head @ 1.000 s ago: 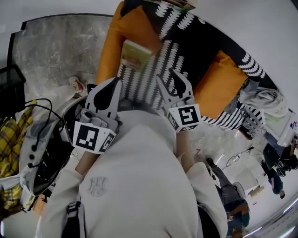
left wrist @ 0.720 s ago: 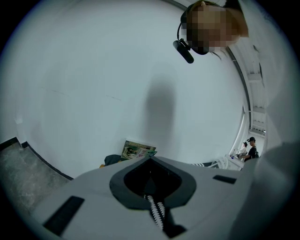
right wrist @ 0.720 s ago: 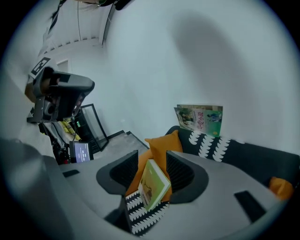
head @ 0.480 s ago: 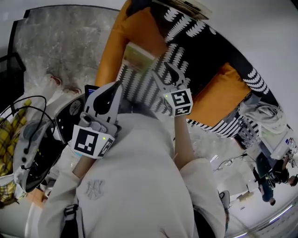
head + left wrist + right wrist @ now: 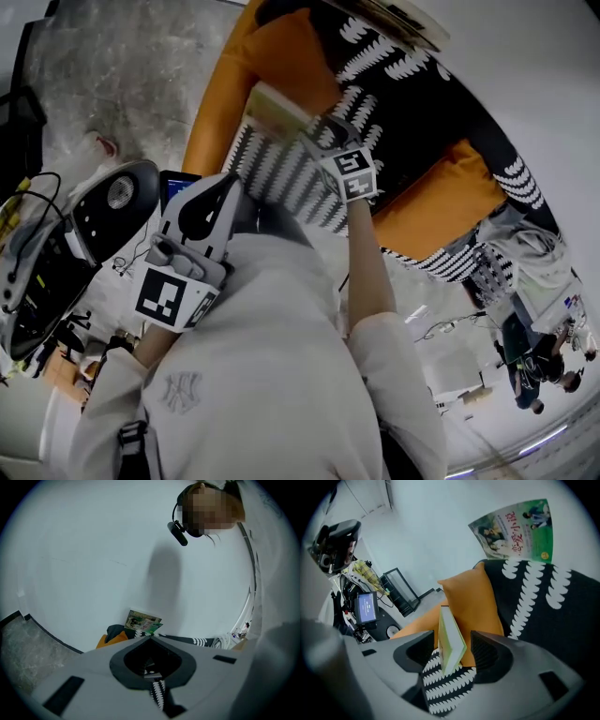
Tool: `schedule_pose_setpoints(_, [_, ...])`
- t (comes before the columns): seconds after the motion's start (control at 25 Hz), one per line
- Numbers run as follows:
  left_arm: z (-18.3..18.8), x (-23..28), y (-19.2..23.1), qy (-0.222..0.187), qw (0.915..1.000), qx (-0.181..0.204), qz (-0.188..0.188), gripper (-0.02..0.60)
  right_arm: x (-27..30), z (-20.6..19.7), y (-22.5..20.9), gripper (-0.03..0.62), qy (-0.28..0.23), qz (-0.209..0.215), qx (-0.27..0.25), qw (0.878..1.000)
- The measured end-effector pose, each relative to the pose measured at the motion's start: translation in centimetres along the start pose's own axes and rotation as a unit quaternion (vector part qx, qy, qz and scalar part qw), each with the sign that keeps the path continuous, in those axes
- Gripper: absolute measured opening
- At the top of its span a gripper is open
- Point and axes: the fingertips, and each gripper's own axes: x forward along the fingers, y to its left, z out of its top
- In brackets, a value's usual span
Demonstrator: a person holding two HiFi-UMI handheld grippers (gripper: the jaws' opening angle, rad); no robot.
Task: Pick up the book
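Observation:
A slim book (image 5: pixel 451 641) with a pale green cover stands on its edge on the black-and-white patterned sofa (image 5: pixel 445 688), leaning against an orange cushion (image 5: pixel 476 602). My right gripper (image 5: pixel 453 634) straddles it. Its jaws are opening, and a gap shows on both sides of the book. In the head view the book (image 5: pixel 274 109) is just ahead of the right gripper (image 5: pixel 321 129). My left gripper (image 5: pixel 208 199) hangs lower and nearer to my body, jaws together and empty. In its own view the left gripper (image 5: pixel 151 638) aims at the sofa back.
A green-covered magazine (image 5: pixel 515 529) leans on the wall above the sofa back. A second orange cushion (image 5: pixel 441 202) lies to the right. At the left are a black device (image 5: pixel 108 202), cables, a small lit screen (image 5: pixel 366 607) and a black wire rack (image 5: pixel 401 590).
My right gripper has reached forward and down to the book, and its jaws now stand on either side of it. The left gripper has sunk a little.

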Motion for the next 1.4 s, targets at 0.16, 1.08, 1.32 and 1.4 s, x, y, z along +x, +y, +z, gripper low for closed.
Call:
schedule_pose_setpoints(0.16, [-0.8, 0.4, 0.2, 0.013, 0.9999, 0.003, 0.004, 0.009, 2.2, -2.1, -0.9, 0.238, 0.032, 0.026, 0.003, 0.999])
schedule_pose_setpoints(1.08, [-1.2, 1.3, 2.0, 0.031, 0.9987, -0.012, 0.038, 0.009, 8.4, -3.4, 1.8, 0.166, 0.070, 0.105, 0.010, 0.992])
schedule_pose_setpoints(1.32, [-1.4, 2.1, 2.1, 0.030, 0.9986, -0.014, 0.041, 0.009, 8.6, -4.0, 1.7, 0.155, 0.074, 0.108, 0.022, 0.991])
schedule_pose_setpoints(1.4, [-1.5, 2.1, 2.0, 0.027, 0.9987, -0.015, 0.041, 0.009, 8.4, -4.4, 1.6, 0.153, 0.075, 0.107, 0.033, 0.991])
